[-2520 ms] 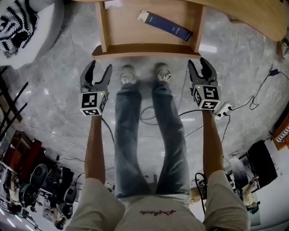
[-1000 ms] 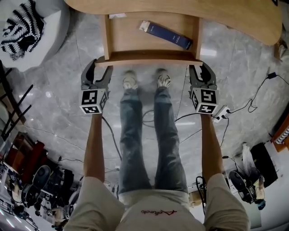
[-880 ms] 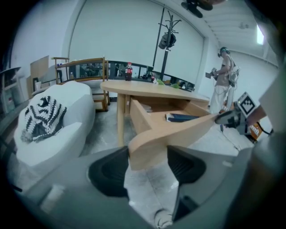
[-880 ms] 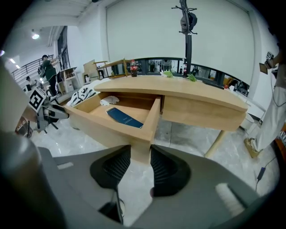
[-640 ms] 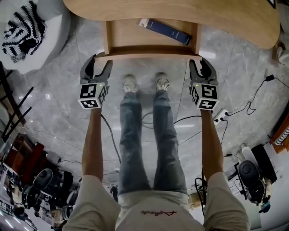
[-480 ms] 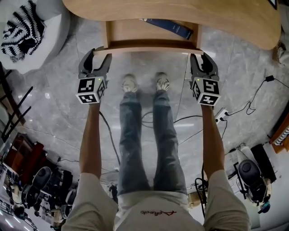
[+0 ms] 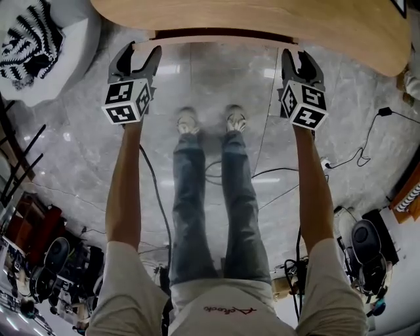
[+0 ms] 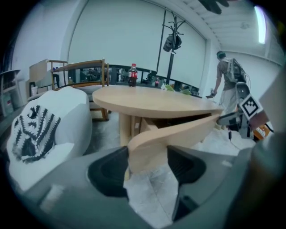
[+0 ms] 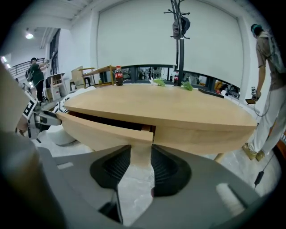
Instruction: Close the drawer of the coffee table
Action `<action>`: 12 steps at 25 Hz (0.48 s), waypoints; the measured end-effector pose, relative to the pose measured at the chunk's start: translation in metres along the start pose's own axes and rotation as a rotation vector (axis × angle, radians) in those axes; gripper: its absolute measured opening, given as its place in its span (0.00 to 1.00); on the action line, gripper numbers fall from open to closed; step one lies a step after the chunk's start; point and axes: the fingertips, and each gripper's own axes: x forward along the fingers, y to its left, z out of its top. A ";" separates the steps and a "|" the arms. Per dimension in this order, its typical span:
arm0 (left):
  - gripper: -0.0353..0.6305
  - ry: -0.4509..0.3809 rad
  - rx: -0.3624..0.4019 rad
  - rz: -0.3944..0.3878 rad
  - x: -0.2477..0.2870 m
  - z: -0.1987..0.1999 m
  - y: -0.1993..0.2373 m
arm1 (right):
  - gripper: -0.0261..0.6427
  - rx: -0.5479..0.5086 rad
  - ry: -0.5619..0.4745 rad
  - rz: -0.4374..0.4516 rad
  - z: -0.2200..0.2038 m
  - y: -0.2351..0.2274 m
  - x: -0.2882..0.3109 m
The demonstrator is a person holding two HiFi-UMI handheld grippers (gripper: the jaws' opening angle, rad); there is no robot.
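Observation:
The coffee table's wooden top (image 7: 262, 20) fills the upper edge of the head view. Its drawer front (image 7: 216, 34) shows only as a thin strip with a dark slit under the top. My left gripper (image 7: 136, 51) is at the front's left end and my right gripper (image 7: 300, 56) at its right end. The curved drawer front (image 8: 178, 134) has its end corner between my left gripper's (image 8: 147, 156) open jaws. In the right gripper view the other end (image 9: 103, 132) sits between the right gripper's (image 9: 140, 156) open jaws, under the table top (image 9: 156, 105).
A white seat with a black-and-white cushion (image 7: 33, 39) stands left of the table. Cables (image 7: 367, 144) and gear lie on the marble floor to the right and lower left. A cola bottle (image 8: 132, 75) stands on the table. A person (image 8: 225, 85) stands beyond it.
Both grippers have moved toward the table together with the drawer front. The drawer has slid in under the top, and the blue book inside it is hidden now.

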 end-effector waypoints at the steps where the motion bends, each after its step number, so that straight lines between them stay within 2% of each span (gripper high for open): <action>1: 0.46 -0.003 -0.002 0.003 0.003 0.003 0.002 | 0.26 0.015 0.000 -0.014 0.003 -0.001 0.003; 9: 0.46 -0.005 0.001 0.015 0.021 0.017 0.010 | 0.26 0.113 -0.009 -0.067 0.015 -0.009 0.020; 12: 0.46 0.005 -0.006 0.025 0.023 0.021 0.012 | 0.26 0.119 -0.008 -0.078 0.019 -0.009 0.023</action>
